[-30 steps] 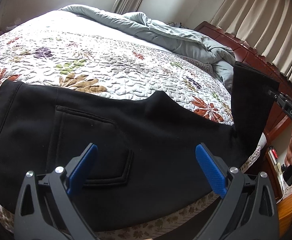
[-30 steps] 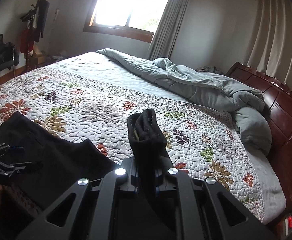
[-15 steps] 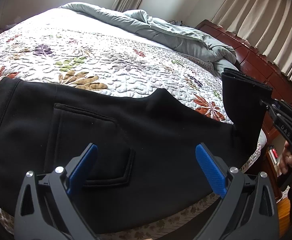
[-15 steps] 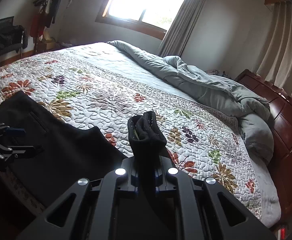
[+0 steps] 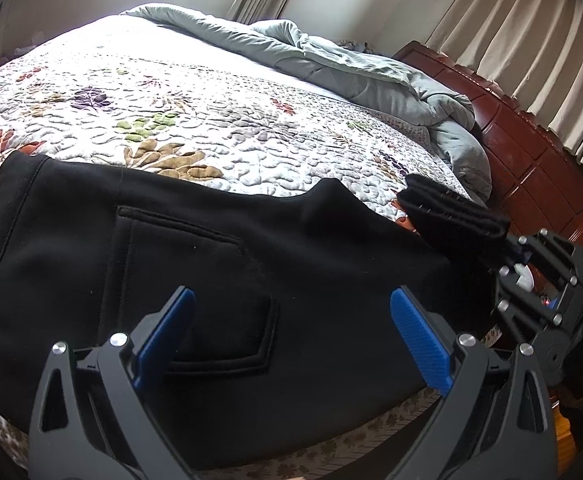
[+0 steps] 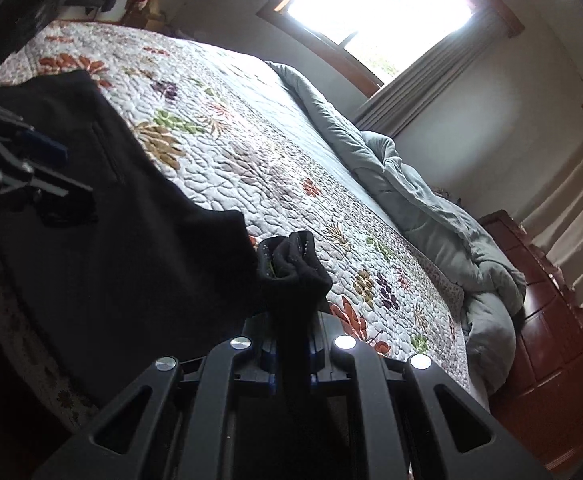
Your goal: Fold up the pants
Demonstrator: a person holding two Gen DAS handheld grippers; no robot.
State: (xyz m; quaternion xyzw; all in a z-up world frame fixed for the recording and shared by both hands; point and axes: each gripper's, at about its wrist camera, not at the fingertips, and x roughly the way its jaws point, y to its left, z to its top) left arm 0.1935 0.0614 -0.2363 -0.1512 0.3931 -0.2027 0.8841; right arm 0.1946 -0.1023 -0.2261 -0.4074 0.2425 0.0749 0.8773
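Black pants [image 5: 219, 280] lie spread along the near edge of the quilted bed, back pocket [image 5: 195, 292] facing up. My left gripper [image 5: 291, 340] hovers open above the pocket area, its blue pads [image 5: 419, 336] wide apart with nothing between them. The right gripper [image 6: 291, 356] is shut on the bunched leg ends [image 6: 291, 264] of the pants. From the left wrist view that same right gripper [image 5: 507, 252] sits at the right, holding the leg ends [image 5: 451, 216] low over the bed's corner. In the right wrist view the left gripper [image 6: 31, 160] shows at far left.
A floral quilt [image 5: 211, 120] covers the bed. A crumpled grey duvet [image 5: 371, 76] lies along the far side beside a dark wooden headboard [image 5: 539, 164]. Curtains [image 5: 531, 40] and a bright window [image 6: 375, 4] stand behind. The bed edge drops off just below the pants.
The right gripper has come down and rolled, bringing the raised leg ends from upright down toward the bed's right corner. The left gripper has stayed put, open.
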